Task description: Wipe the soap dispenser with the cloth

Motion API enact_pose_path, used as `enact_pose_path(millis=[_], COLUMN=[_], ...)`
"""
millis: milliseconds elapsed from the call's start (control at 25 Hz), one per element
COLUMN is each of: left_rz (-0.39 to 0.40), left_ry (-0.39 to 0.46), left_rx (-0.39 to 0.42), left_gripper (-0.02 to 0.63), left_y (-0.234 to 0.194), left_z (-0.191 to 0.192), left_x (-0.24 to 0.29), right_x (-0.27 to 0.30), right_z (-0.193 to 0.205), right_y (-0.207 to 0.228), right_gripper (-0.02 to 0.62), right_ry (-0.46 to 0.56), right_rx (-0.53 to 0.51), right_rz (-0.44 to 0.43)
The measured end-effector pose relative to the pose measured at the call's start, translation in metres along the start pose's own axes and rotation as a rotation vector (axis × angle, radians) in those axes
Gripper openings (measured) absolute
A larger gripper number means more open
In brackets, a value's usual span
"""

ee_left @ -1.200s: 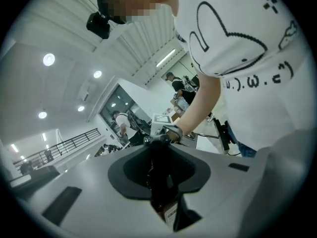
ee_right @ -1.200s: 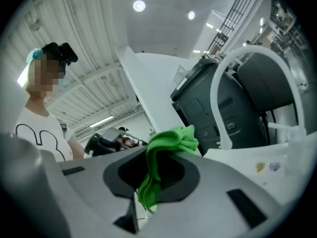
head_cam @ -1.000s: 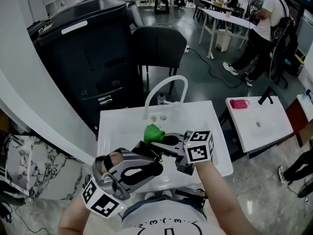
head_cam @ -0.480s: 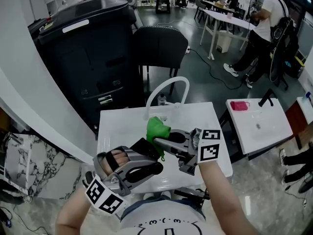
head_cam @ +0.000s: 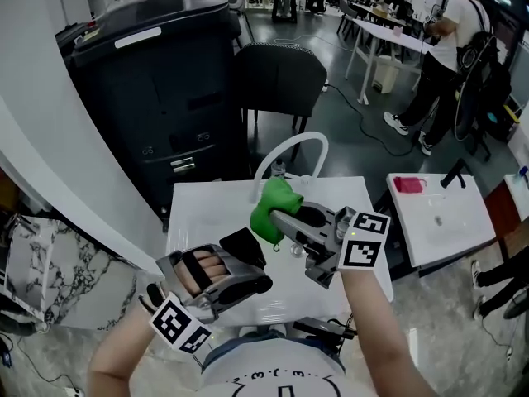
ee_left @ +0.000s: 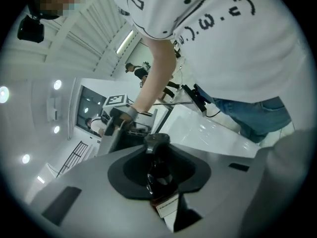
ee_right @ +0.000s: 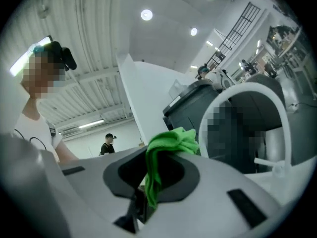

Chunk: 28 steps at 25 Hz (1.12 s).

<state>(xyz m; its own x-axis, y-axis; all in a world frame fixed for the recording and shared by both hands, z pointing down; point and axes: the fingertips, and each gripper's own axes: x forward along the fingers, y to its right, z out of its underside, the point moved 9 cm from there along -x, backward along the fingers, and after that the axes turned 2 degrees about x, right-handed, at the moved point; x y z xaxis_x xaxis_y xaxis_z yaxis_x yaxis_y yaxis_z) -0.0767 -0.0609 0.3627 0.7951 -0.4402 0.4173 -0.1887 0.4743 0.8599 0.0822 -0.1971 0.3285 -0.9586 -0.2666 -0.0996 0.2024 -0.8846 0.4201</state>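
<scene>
Now the right tongs, clamped on the green cloth, sit higher over the worktop than a second ago; the left tongs, closed on the dark soap dispenser, have dropped and rolled. Cloth and dispenser look near but apart, so wiping judged not yet begun

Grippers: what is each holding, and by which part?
Left gripper holds the soap dispenser by its body, pump head sticking out. Right gripper pinches the green cloth by a fold, the bunch sticking out.
</scene>
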Motion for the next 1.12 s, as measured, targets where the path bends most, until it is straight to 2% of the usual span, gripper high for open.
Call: enact_pose_path(millis=[80, 160, 360, 480, 560, 680, 760, 840, 960, 1120], left_rz=[0.023, 0.044, 0.088, 0.118, 0.132, 0.144, 0.151, 0.15, 0.148, 0.158], left_ry=[0.004, 0.009, 0.009, 0.005, 0.007, 0.021, 0.021, 0.019, 0.015, 0.003], left_rx=[0.006, 0.013, 0.075, 0.108, 0.118, 0.104, 0.103, 0.103, 0.109, 0.138], left_gripper=[0.101, 0.101, 0.101, 0.103, 0.103, 0.103, 0.101, 0.101, 0.103, 0.103], left_y=[0.0, -0.001, -0.006, -0.004, -0.001, 0.002, 0.005, 0.006, 0.003, 0.003], left_z=[0.002, 0.003, 0.004, 0.002, 0.0, -0.004, -0.005, -0.005, -0.002, -0.001], left_x=[0.001, 0.002, 0.003, 0.001, 0.0, 0.001, 0.003, 0.003, 0.001, 0.0], right_x=[0.005, 0.015, 0.035, 0.042, 0.048, 0.056, 0.055, 0.05, 0.044, 0.039], right_z=[-0.011, -0.014, 0.013, 0.025, 0.029, 0.037, 0.039, 0.034, 0.023, 0.021], right_y=[-0.007, -0.013, -0.015, -0.014, -0.008, 0.011, 0.019, 0.013, -0.007, -0.02], right_gripper=[0.049, 0.049, 0.049, 0.049, 0.049, 0.049, 0.049, 0.049, 0.049, 0.049], right_ry=[0.007, -0.035, -0.32, -0.418, -0.465, -0.549, -0.567, -0.538, -0.485, -0.5], right_rx=[-0.034, -0.061, -0.129, -0.125, -0.146, -0.207, -0.231, -0.223, -0.18, -0.078], right_rz=[-0.037, -0.082, -0.134, -0.164, -0.12, 0.036, 0.079, 0.014, -0.164, -0.312])
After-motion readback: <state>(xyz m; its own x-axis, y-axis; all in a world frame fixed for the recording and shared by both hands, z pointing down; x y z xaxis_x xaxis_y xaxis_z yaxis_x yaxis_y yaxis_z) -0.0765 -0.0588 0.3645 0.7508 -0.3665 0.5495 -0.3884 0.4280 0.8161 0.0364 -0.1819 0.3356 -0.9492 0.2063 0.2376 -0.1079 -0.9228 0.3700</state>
